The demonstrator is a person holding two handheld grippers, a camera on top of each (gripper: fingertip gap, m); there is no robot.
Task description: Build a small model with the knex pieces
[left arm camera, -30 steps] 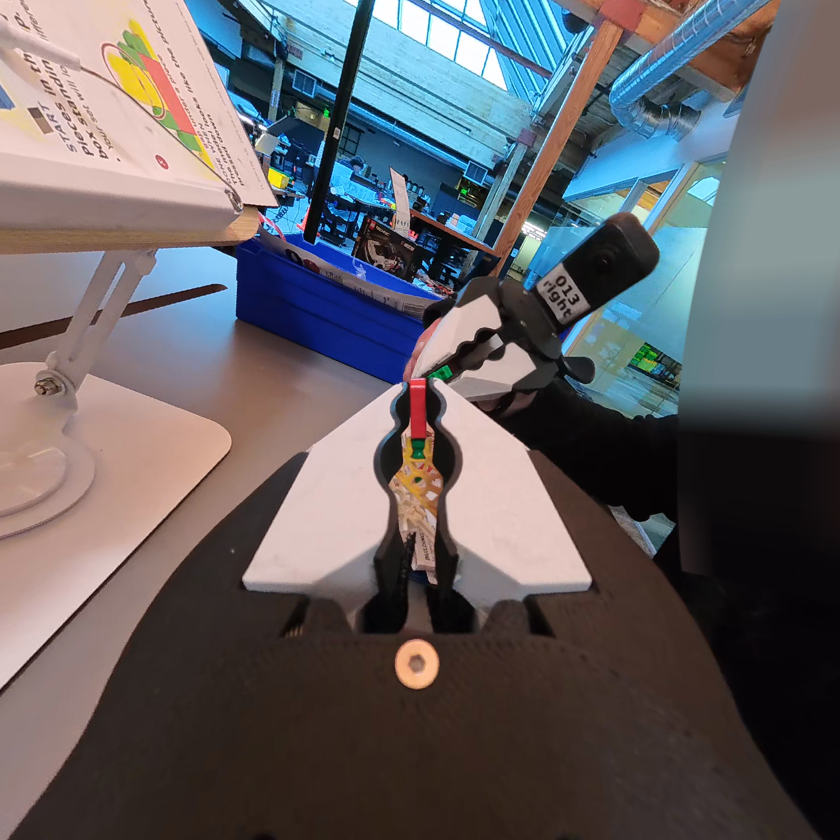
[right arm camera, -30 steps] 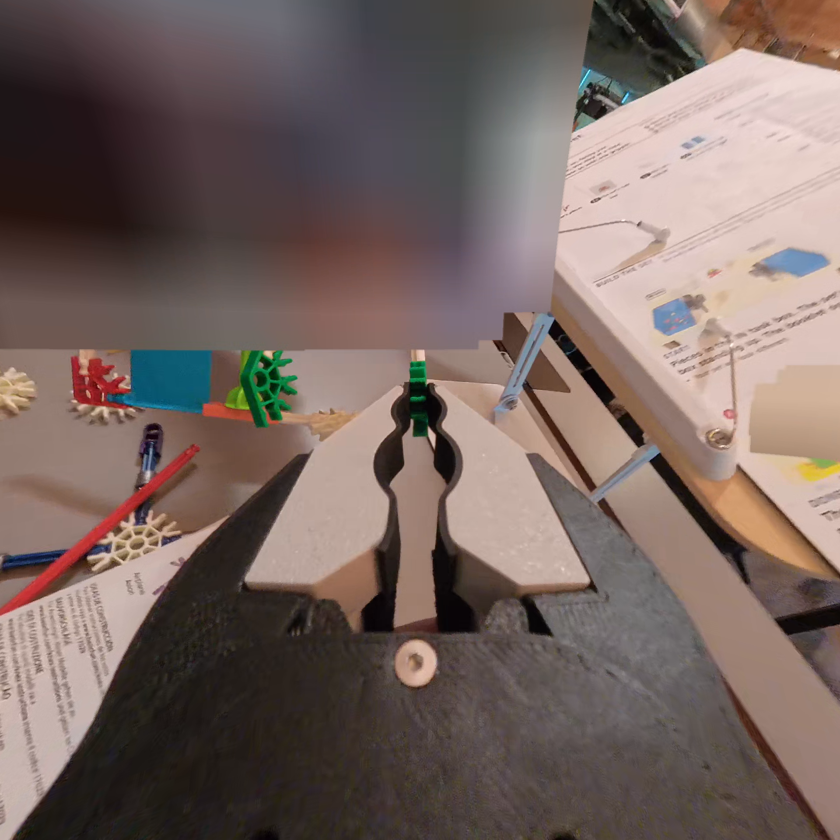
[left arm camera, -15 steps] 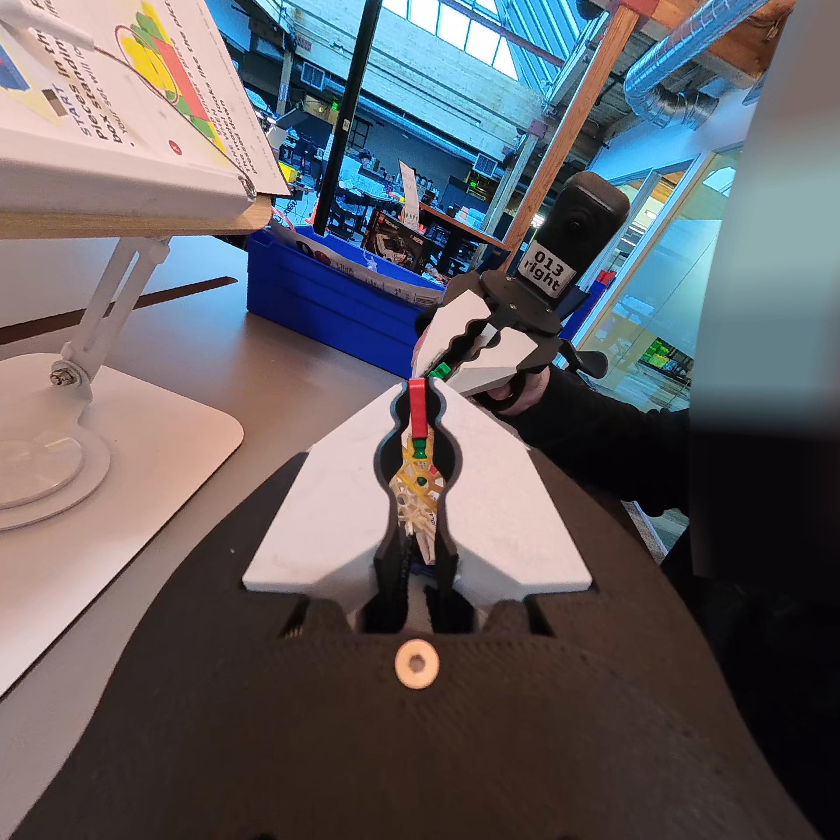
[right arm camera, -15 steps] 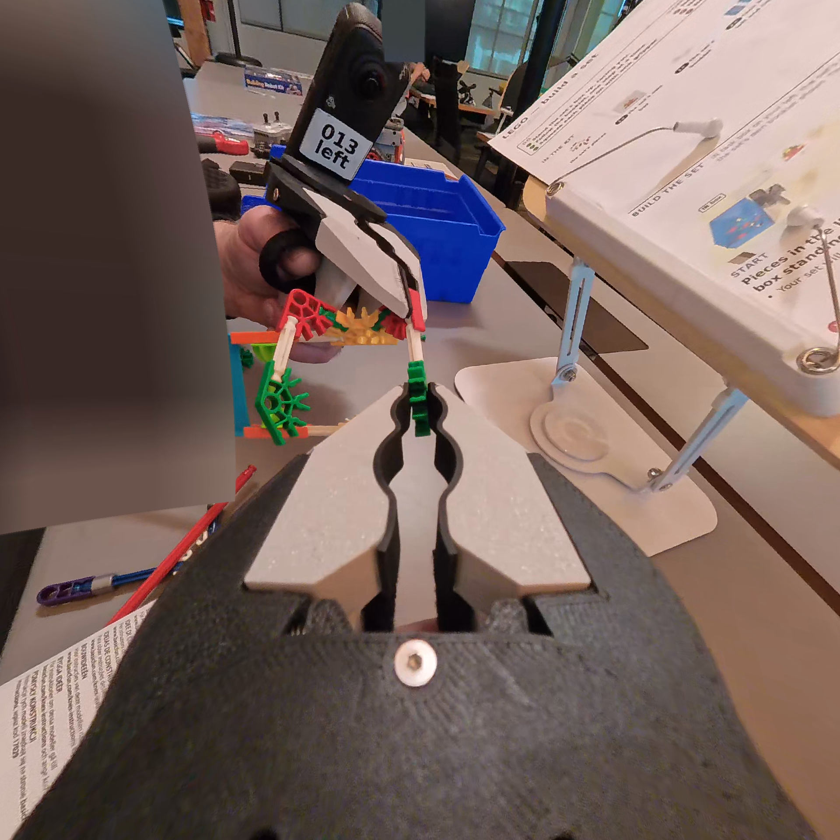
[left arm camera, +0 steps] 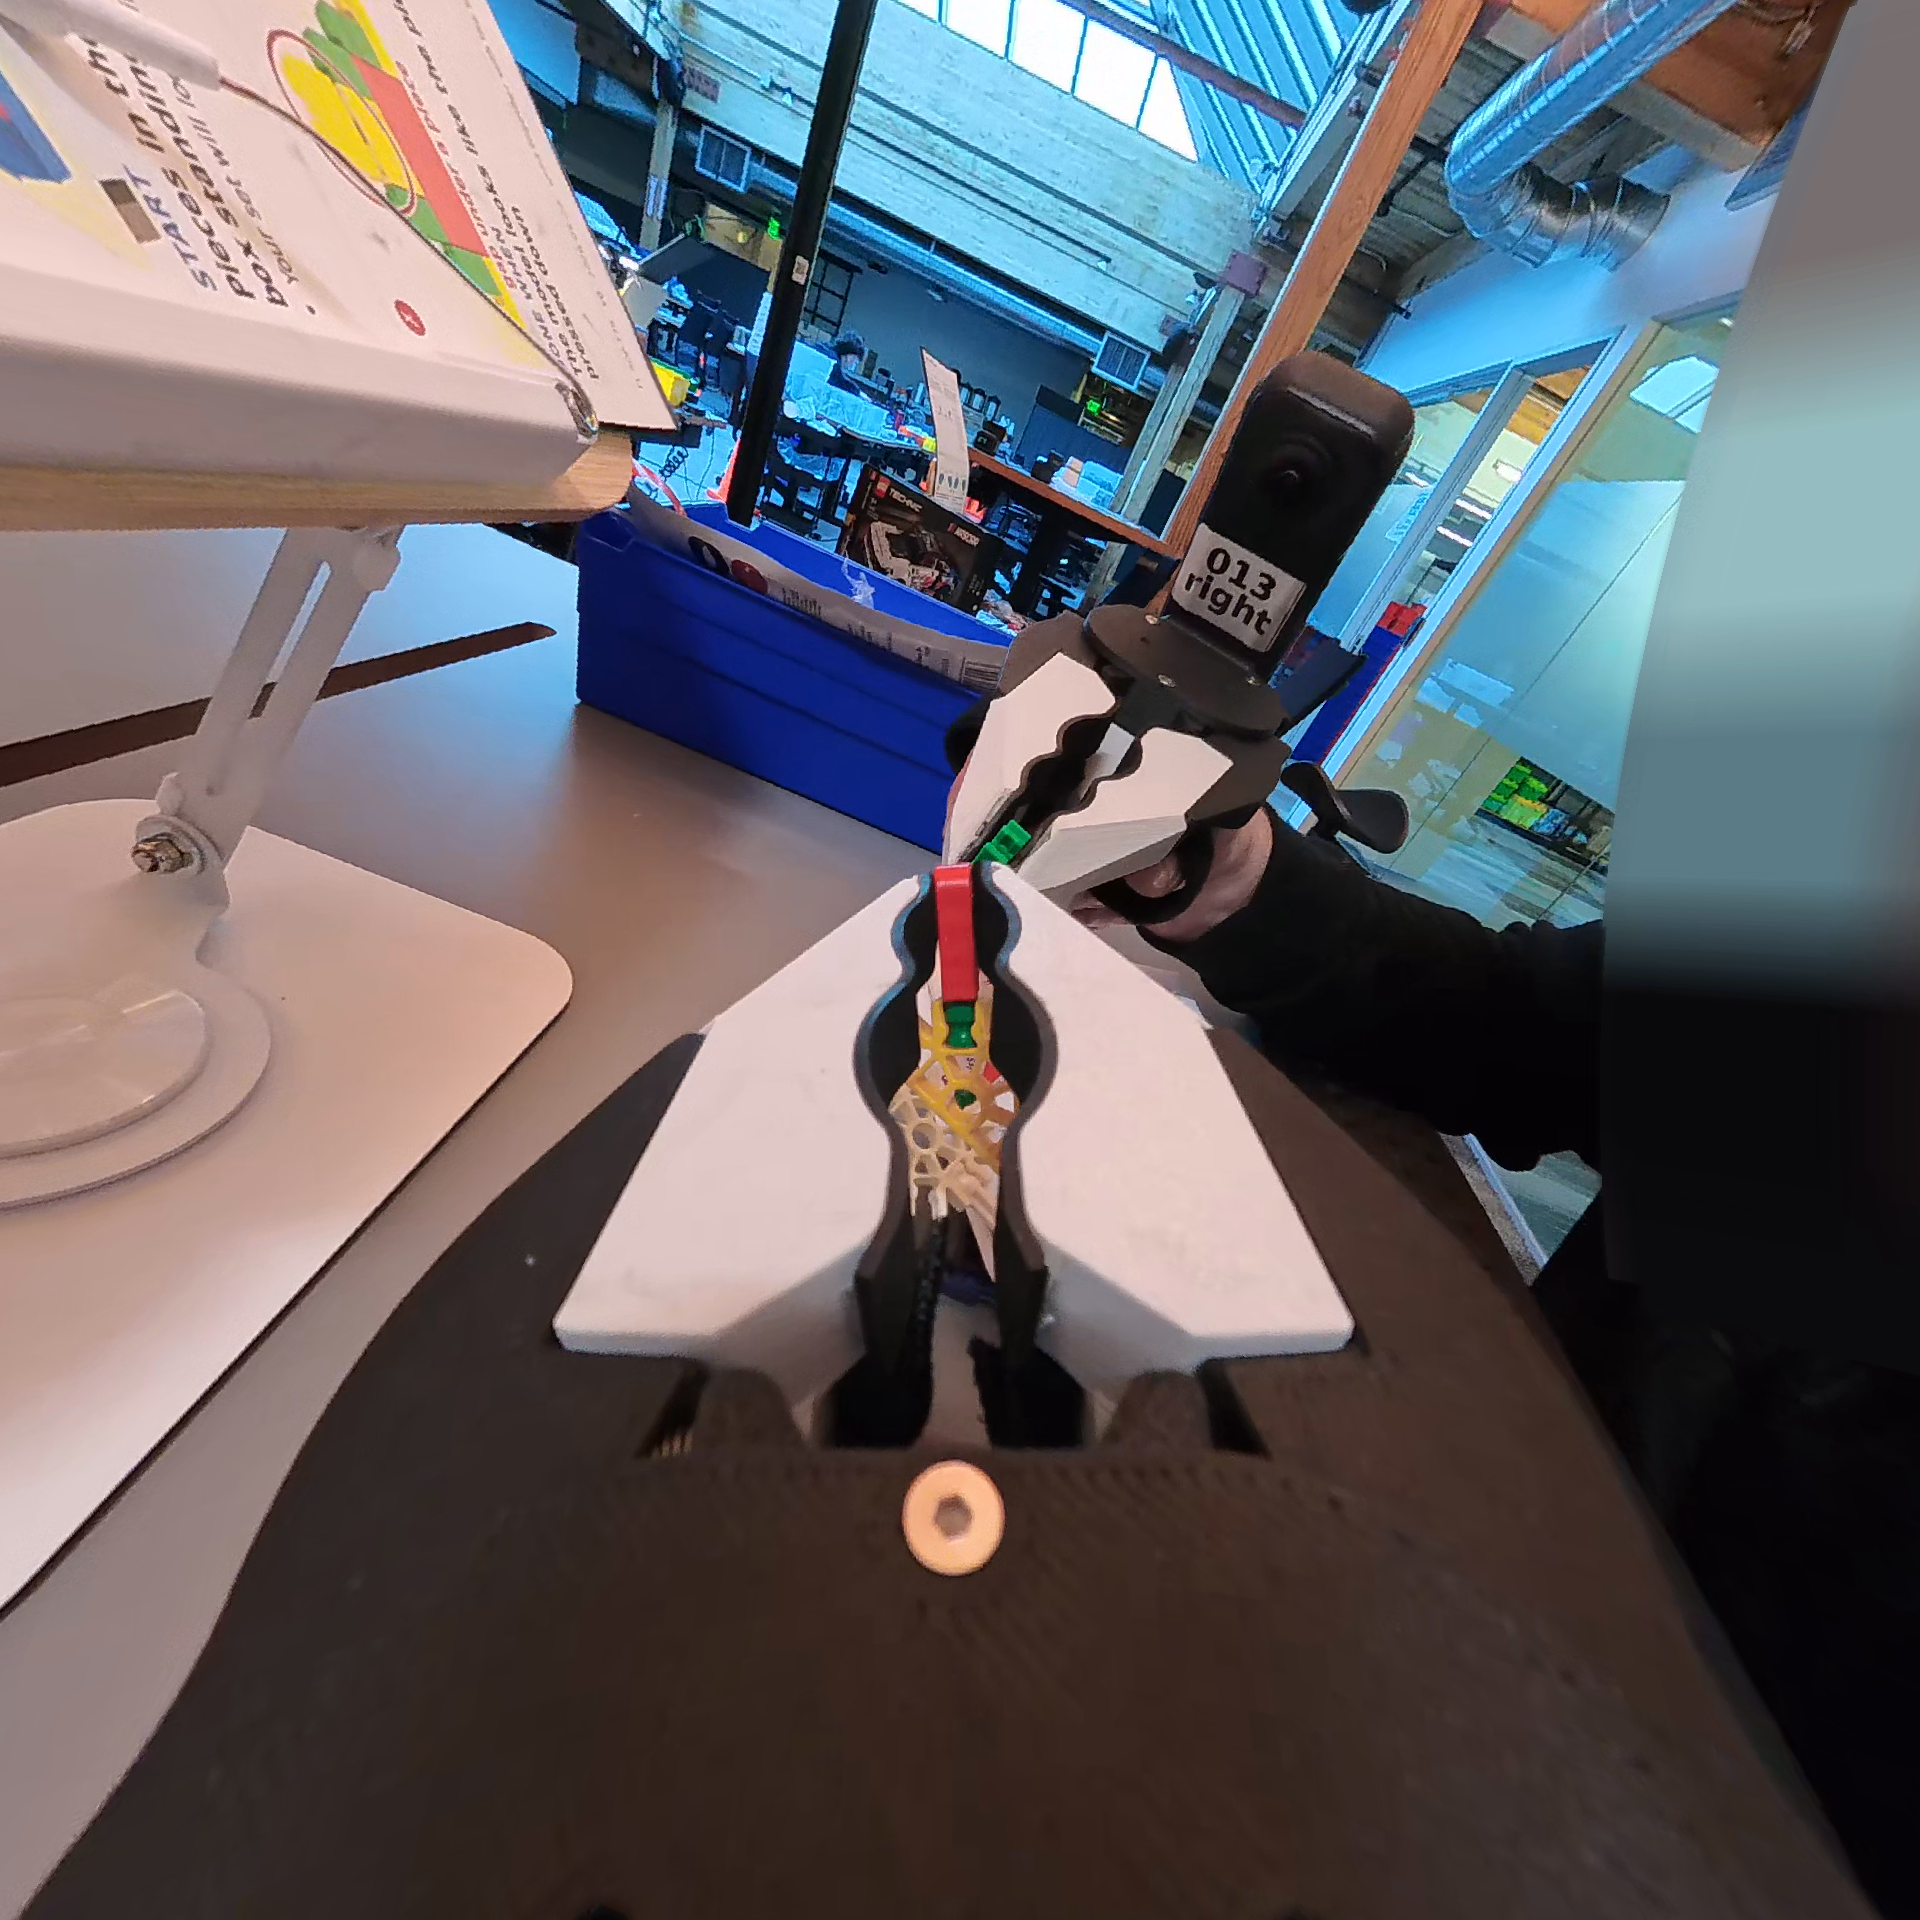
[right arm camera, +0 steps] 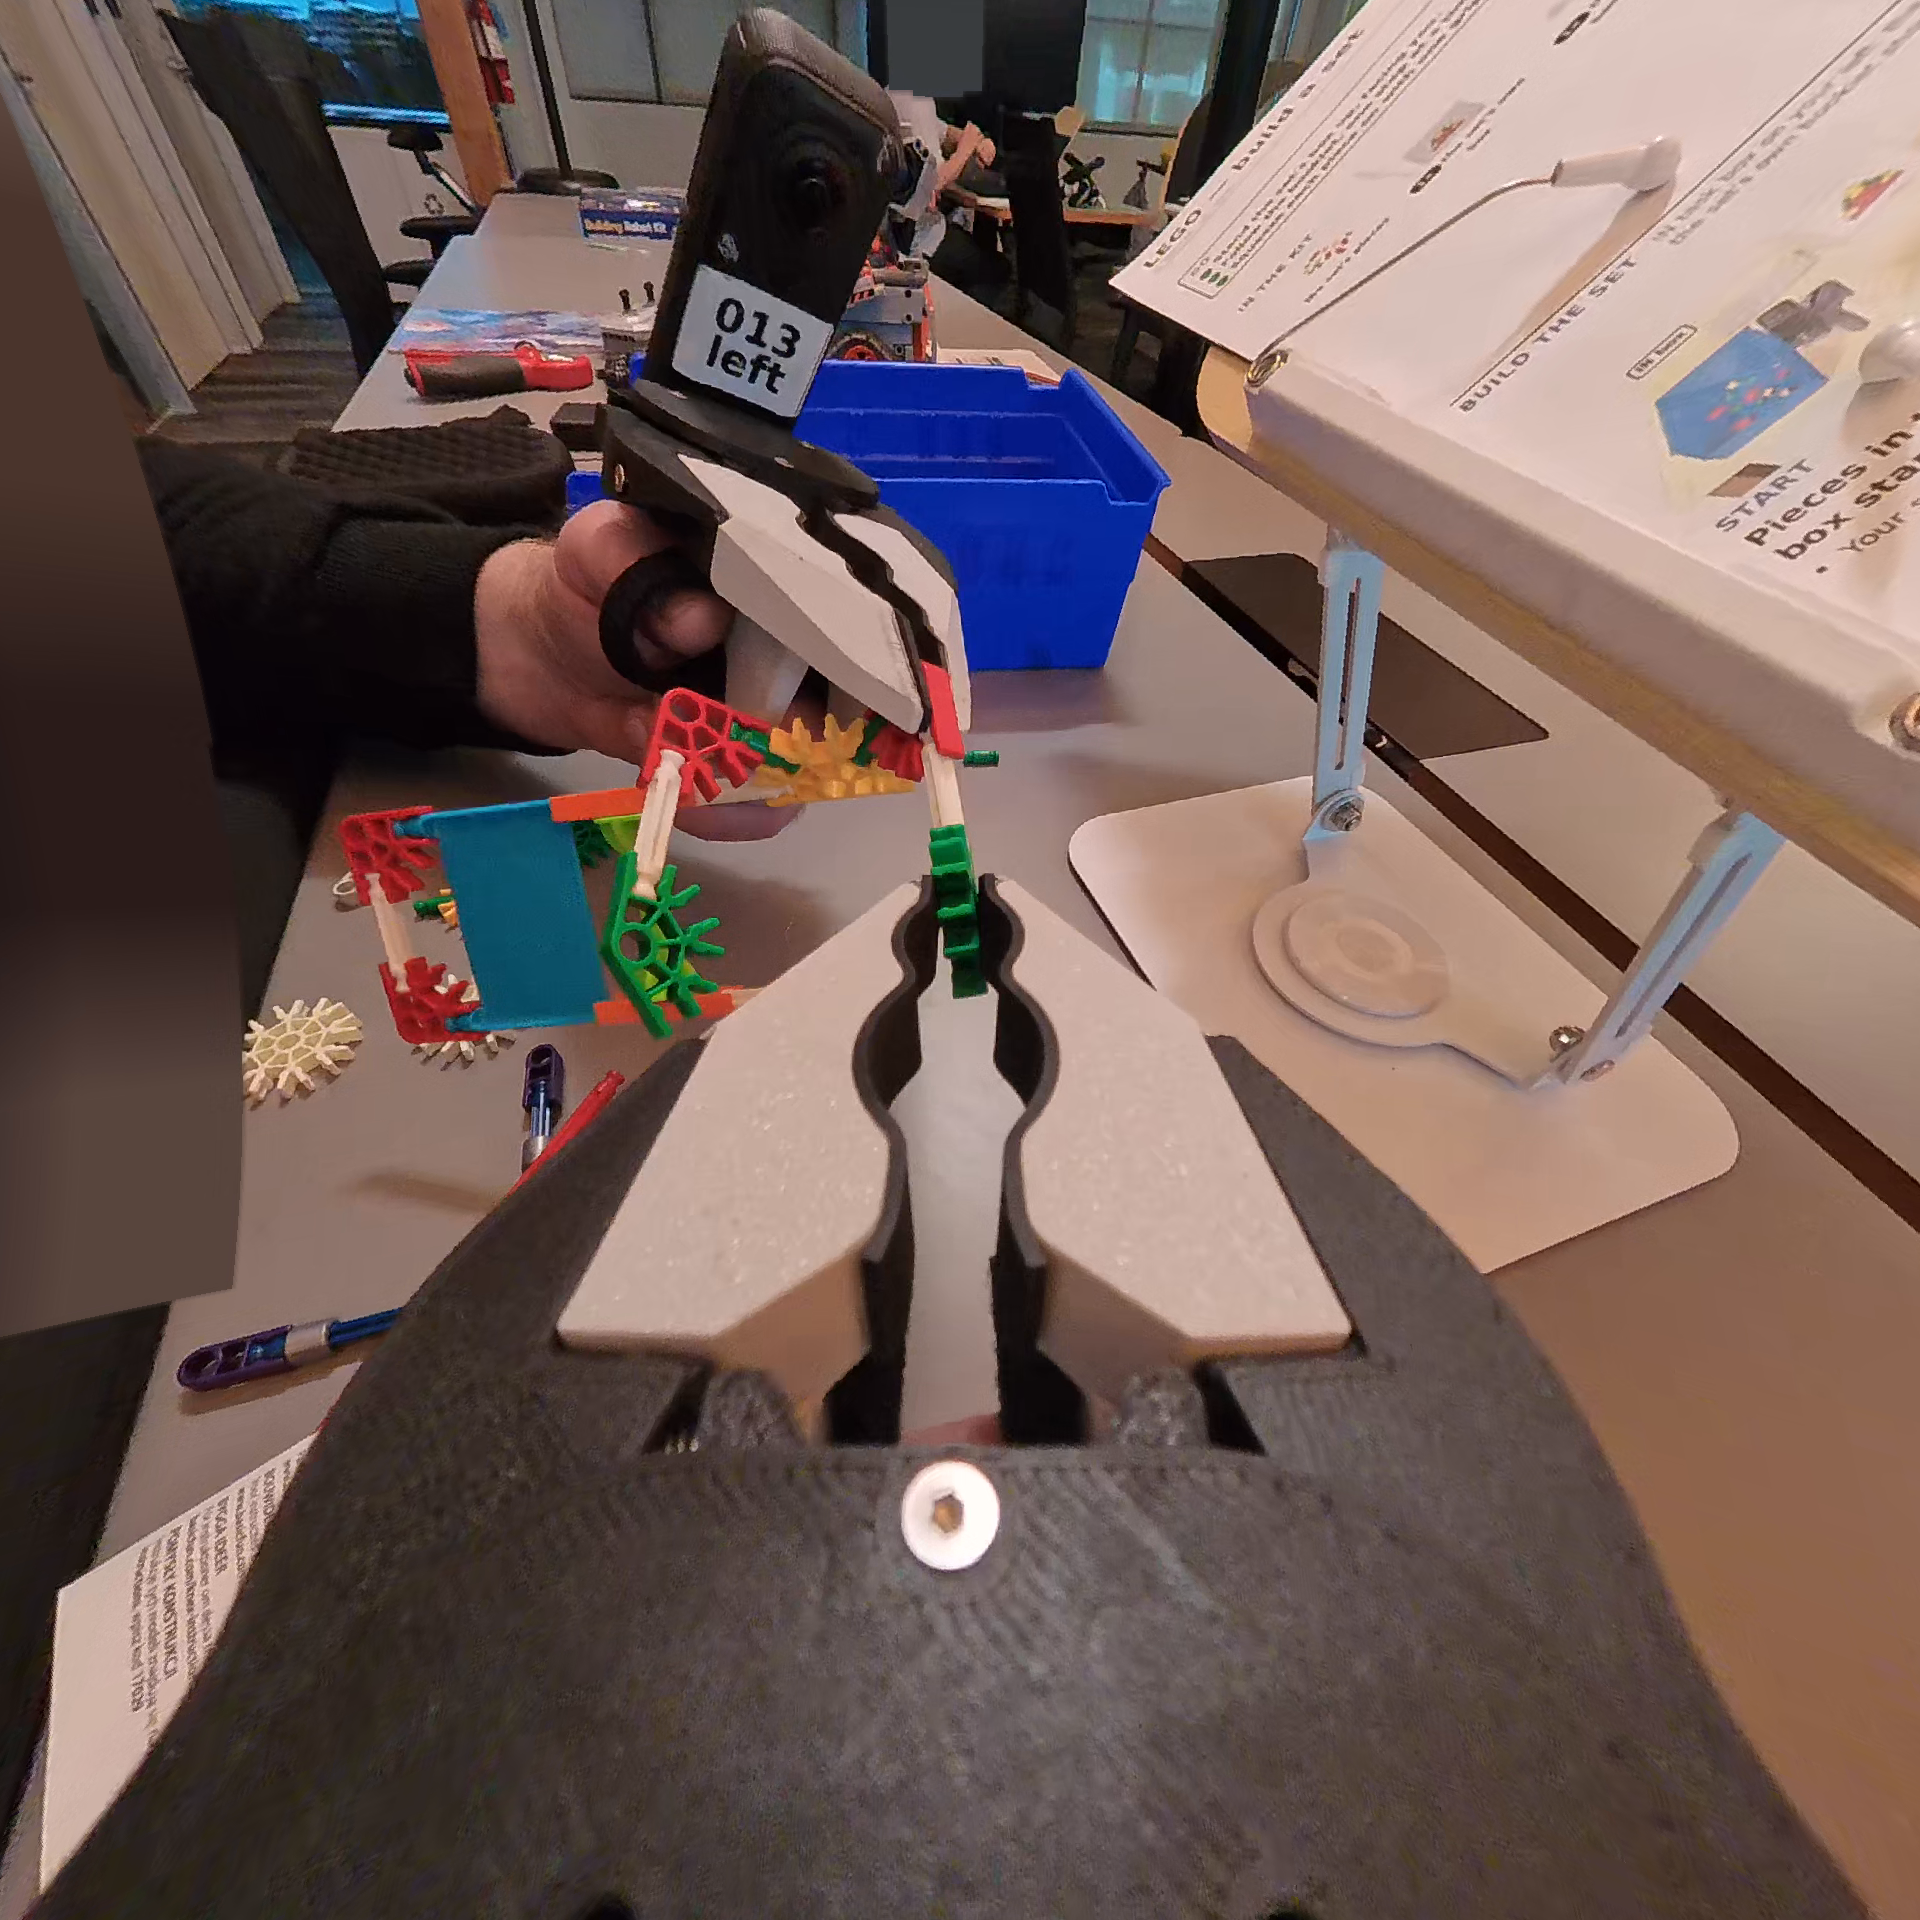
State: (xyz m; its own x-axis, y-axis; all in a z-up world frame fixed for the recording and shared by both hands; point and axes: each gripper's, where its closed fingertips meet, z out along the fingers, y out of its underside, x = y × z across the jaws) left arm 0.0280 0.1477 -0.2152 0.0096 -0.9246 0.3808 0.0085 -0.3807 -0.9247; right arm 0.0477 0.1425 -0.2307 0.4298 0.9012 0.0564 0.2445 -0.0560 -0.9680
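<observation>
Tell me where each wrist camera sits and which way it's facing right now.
Left wrist view: on the left gripper, facing the right gripper, its gloved hand and the blue bin.
Right wrist view: on the right gripper, facing the left gripper, rod-and-connector model and book stand.
Shared: model, bin, stand, both grippers.

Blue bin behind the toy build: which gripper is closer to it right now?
Left. The left gripper hangs just in front of the blue bin, shut on the toy build. The right gripper, shut on the green connector, sits farther back.

Lettered labels (left arm camera: 1236, 608) on cameras (left arm camera: 1309, 457); printed instruction sheet (right arm camera: 1662, 312)
</observation>
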